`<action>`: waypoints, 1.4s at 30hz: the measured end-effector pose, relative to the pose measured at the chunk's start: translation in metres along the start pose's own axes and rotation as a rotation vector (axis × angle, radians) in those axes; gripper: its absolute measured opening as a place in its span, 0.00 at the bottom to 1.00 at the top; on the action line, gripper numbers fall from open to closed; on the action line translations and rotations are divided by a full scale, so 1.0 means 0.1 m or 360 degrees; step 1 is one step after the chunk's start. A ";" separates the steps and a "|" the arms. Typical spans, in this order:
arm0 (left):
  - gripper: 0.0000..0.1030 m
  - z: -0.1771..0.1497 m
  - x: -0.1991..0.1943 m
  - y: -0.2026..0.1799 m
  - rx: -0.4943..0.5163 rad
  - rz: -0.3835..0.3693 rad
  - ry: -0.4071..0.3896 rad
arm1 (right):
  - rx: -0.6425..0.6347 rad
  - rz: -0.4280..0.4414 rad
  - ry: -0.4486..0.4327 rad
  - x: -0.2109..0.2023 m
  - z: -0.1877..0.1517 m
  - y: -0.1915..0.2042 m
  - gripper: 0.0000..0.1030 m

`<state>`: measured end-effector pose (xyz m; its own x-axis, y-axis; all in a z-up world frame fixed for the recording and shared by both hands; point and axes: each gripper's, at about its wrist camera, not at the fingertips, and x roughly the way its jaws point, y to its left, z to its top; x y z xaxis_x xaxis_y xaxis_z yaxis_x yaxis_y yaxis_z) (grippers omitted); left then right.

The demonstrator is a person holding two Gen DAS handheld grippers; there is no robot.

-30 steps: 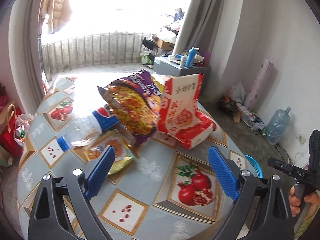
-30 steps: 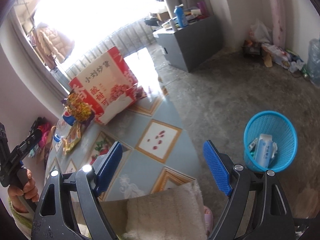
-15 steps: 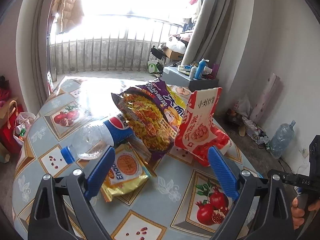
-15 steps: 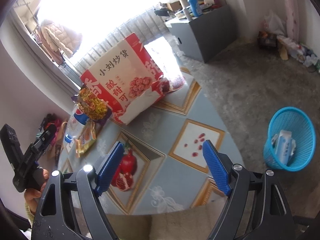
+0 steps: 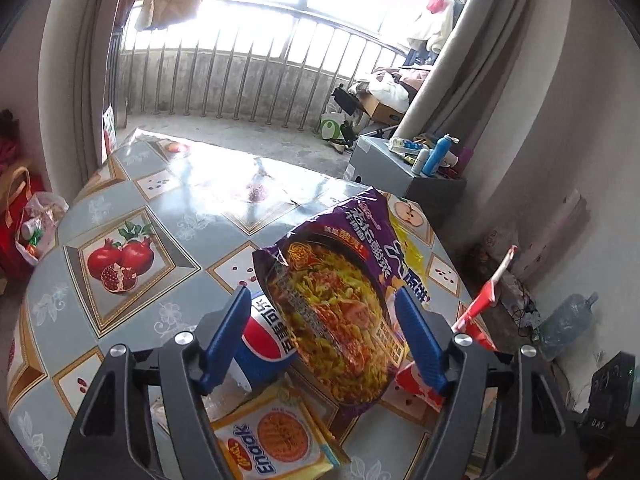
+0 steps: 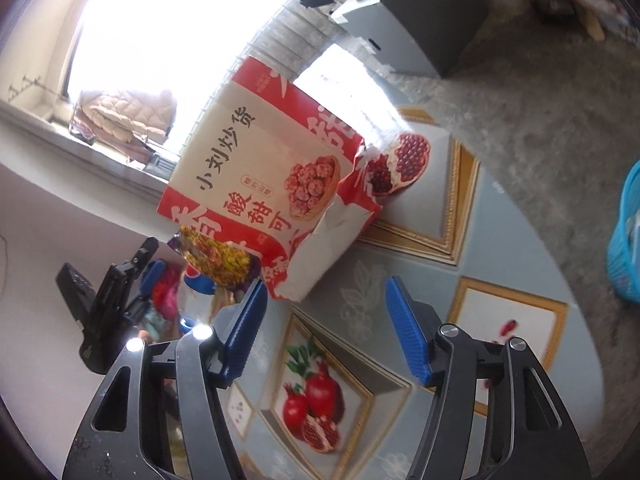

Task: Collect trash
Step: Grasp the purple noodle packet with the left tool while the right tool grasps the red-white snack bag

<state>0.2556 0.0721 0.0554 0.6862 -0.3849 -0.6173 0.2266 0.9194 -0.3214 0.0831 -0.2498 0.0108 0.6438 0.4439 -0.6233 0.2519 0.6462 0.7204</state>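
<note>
1. Left gripper (image 5: 322, 338), low centre of its frame: jaws spread but just been closing around the crinkled purple noodle wrapper (image 5: 336, 312), not yet pinching (closer than before).
2. Right gripper (image 6: 322, 330): also narrowing, empty, nearing the red-and-white snack bag (image 6: 272, 184). Next: close, carry to the blue mesh basket (image 6: 626, 236).

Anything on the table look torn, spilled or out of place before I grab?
Nothing spilled. The red-and-white snack bag stands tilted with a ragged, torn-looking corner. The purple noodle bag leans propped over the Pepsi bottle lying on its side, and a yellow Enaak packet lies flat.
</note>
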 end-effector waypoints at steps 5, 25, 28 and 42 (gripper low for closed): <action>0.59 0.08 0.32 0.21 -0.0235 -0.0052 0.0135 | 0.0113 0.0082 0.0070 0.22 0.06 -0.06 0.52; 0.05 -0.08 0.16 -0.14 -0.0276 -0.0383 0.0284 | 0.0278 0.0174 0.0059 0.27 0.18 -0.27 0.21; 0.04 -0.22 0.03 -0.26 -0.0256 -0.0455 0.0323 | 0.0270 0.0162 0.0055 0.17 0.15 -0.32 0.20; 0.06 -1.40 -0.88 -0.30 -0.0192 -0.0643 0.0512 | 0.0307 0.0062 -0.0017 -0.51 -0.32 -0.63 0.20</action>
<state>0.0916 0.0671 0.0184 0.3097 -0.7293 -0.6100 0.3349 0.6842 -0.6479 0.0118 -0.2935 -0.0129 0.6631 0.4591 -0.5912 0.3598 0.4971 0.7896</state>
